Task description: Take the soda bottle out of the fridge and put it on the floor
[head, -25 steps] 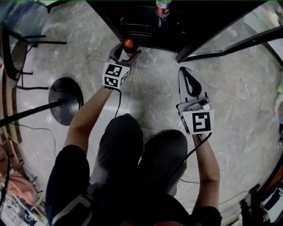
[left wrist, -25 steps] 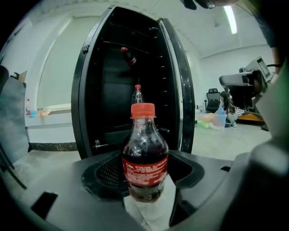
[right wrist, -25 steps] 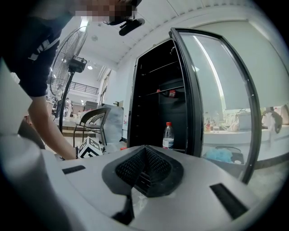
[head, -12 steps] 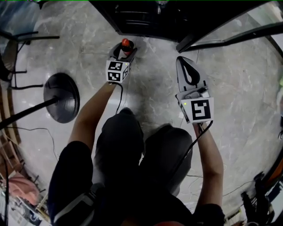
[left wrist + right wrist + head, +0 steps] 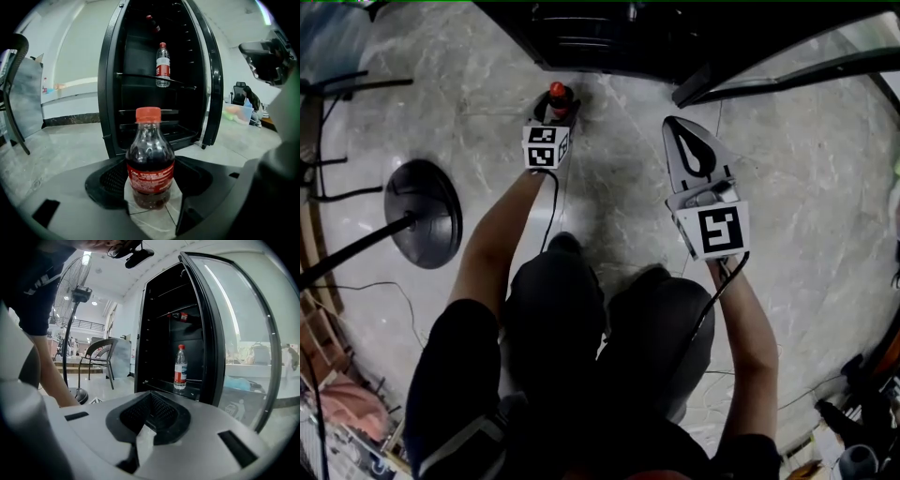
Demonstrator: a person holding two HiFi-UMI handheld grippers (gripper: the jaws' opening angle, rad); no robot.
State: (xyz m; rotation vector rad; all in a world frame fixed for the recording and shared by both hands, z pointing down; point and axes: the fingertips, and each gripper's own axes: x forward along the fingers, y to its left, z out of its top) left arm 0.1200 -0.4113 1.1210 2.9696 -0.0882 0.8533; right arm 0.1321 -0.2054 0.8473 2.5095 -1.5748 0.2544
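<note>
While upright, one soda bottle (image 5: 150,159) (gripped)

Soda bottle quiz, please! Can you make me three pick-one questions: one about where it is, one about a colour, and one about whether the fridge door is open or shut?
1. Where is the soda bottle?
A. lying on a table
B. between the jaws of the left gripper
C. inside a box

2. What colour is its cap?
A. red
B. blue
C. green

3. How is the fridge door?
A. shut tight
B. taken off
C. swung open

Answers:
1 B, the left gripper view shows the jaws closed around the bottle's lower half.
2 A, the cap shows red in the head view and the left gripper view.
3 C, the door stands out to the side and the shelves inside can be seen.
</note>
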